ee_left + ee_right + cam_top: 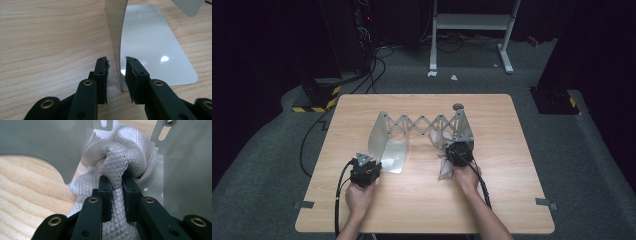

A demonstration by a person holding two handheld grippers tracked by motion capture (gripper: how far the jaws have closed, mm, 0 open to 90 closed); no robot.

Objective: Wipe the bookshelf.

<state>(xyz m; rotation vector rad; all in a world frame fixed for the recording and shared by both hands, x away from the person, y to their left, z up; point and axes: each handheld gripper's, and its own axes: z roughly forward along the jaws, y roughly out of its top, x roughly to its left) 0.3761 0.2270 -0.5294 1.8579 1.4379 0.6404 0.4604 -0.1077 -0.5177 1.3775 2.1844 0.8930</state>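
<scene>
A metal scissor-lattice rack (422, 124) stands on the wooden table (412, 205), with a curved plate at each end. My left gripper (373, 161) is at the near edge of the left end plate (381, 136). In the left gripper view its jaws (116, 61) straddle the plate's thin upright wall (115, 27); a gap shows beside one pad, so it is open. My right gripper (457, 149) sits by the right end plate (462, 127) and is shut on a bunched white quilted cloth (117, 157), which also trails on the table (445, 169).
The left plate's shiny flat foot (155, 50) lies on the table just right of my left jaws. Metal walls (185, 182) of the rack crowd the cloth on both sides. A small dark round object (458, 106) sits behind the rack. Cables trail from both grippers.
</scene>
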